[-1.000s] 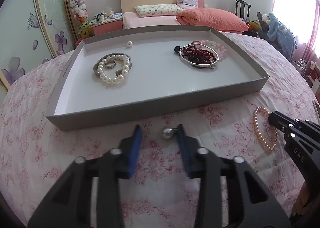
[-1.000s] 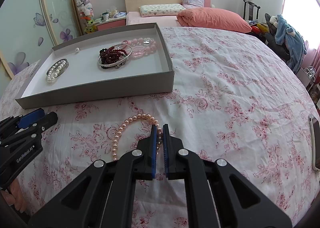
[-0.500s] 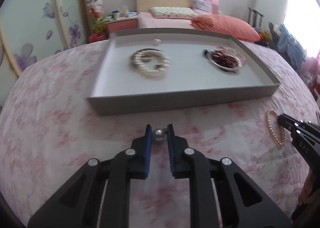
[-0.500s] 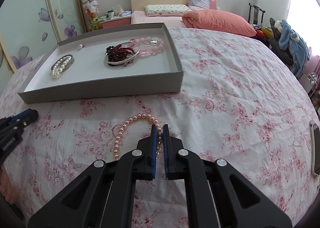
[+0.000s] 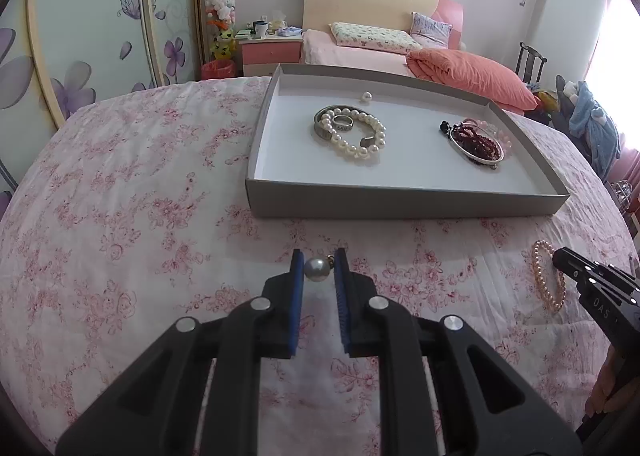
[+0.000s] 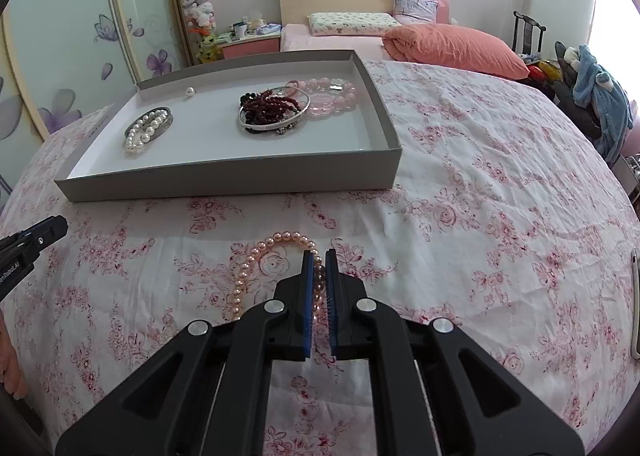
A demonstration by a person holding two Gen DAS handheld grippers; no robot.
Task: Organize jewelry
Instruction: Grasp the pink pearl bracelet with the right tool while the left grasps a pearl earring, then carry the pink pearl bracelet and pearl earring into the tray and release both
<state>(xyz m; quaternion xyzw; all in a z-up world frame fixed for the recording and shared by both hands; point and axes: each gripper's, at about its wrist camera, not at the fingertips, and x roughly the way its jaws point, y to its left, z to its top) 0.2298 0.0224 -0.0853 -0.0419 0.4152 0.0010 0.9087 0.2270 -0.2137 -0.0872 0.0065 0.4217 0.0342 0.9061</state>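
1. Blue pads of your left gripper point(image 5: 319, 268) are clenched on the pearl earring point(image 5: 317, 268), held clear of the flowered bedspread point(image 5: 120, 195); keep that squeeze steady, since a round bead can squirt out.
2. Carry it over the near wall of the grey tray point(image 5: 400, 205) before you lower it.
3. Set it on bare tray floor beside the loose pearl point(image 5: 366, 96), away from the white pearl bracelet point(image 5: 356, 133).
4. Your right gripper point(image 6: 319, 276) has its jaws pinched on the pink bead bracelet point(image 6: 256, 268), which lies on the bedspread in front of the tray. Lift it slowly so the strand does not snag.
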